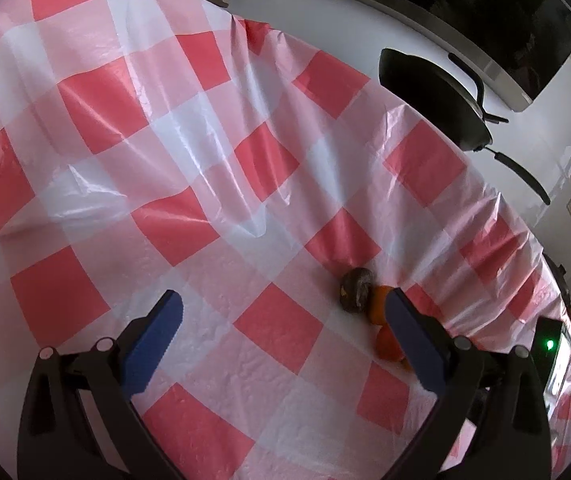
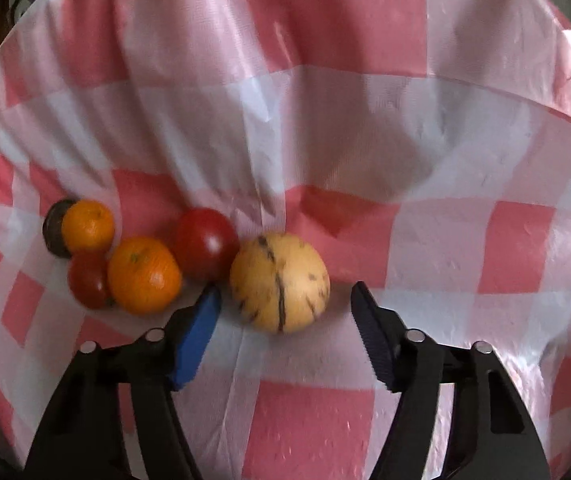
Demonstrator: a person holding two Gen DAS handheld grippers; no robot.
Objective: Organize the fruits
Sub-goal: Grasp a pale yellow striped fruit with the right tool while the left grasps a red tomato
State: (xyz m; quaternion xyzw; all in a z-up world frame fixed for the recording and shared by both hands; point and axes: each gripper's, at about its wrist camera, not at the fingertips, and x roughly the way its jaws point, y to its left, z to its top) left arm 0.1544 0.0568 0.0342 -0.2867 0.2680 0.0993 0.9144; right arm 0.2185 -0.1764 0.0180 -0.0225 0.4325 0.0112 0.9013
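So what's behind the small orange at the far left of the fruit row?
A dark round fruit peeks out from behind the small orange, seemingly touching it. Only its left part shows; the rest is covered.

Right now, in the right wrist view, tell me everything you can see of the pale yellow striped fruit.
The pale yellow striped fruit is round and smooth-skinned, tan-yellow with dark broken streaks running top to bottom. It looks whole and rests on the checked tablecloth, at the right end of the fruit cluster, next to the large red tomato; contact between them is unclear. The open right gripper frames it, fingers not touching.
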